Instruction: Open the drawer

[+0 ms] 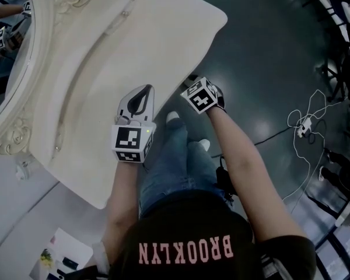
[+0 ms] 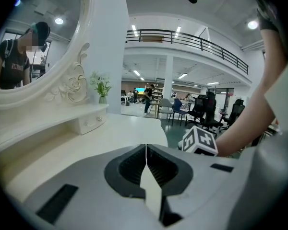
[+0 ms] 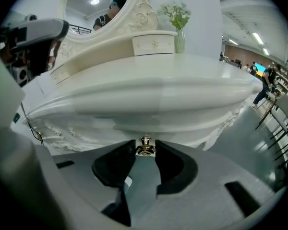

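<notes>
A white dressing table point(image 1: 157, 39) stands in front of me, its drawer front point(image 3: 110, 121) under the curved top. A small gold drawer knob point(image 3: 145, 142) sits between the tips of my right gripper point(image 3: 145, 152), and both jaws touch its sides. From above, the right gripper point(image 1: 191, 87) is tucked at the table's front edge, its tips hidden there. My left gripper point(image 1: 144, 91) hovers over the table top near the same edge, jaws shut with nothing in them point(image 2: 146, 148).
An oval mirror point(image 1: 6, 51) in a carved frame rises at the back. A small drawer box point(image 3: 154, 43) and a vase of flowers point(image 3: 179, 25) stand on the rear shelf. White cables point(image 1: 306, 124) lie on the dark floor to the right. Papers point(image 1: 61, 255) lie lower left.
</notes>
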Tool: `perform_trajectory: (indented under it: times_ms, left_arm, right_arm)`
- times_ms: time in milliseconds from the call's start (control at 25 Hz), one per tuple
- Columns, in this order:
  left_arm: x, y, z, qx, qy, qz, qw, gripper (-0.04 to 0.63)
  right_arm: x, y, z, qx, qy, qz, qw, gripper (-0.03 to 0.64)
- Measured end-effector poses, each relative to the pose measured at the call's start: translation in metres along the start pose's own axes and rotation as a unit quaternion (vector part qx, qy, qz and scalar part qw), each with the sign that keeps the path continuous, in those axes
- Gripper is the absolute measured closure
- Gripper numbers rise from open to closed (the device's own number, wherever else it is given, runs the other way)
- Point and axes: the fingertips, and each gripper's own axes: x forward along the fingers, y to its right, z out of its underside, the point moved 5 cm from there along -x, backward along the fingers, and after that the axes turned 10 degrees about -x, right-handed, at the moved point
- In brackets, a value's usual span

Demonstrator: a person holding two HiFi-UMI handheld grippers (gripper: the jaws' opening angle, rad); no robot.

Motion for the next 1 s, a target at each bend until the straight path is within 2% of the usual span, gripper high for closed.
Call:
perform_trajectory:
  times_ms: [240,560,1000]
  left_arm:
    - [-0.008,0.02,0.013,-0.006,-0.006,0.003,1.0,0.589]
    - [-0.013,0.028,0.017,-0.019,0.003,-0.014,0.9997,0.589]
    - [-0.02,0.068,0.032,-0.015,0.002,-0.005,0.9999,0.589]
  right_arm:
    - [-0.005,-0.001,0.009,0.009,-0.008,0.004,1.0,0.505]
    - [-0.03,-0.005,0.047,0.018,-0.008,0.006,1.0,0.503]
    - [-0.059,-0.008,0.088,0.017,-0.023,0.013,1.0,0.503]
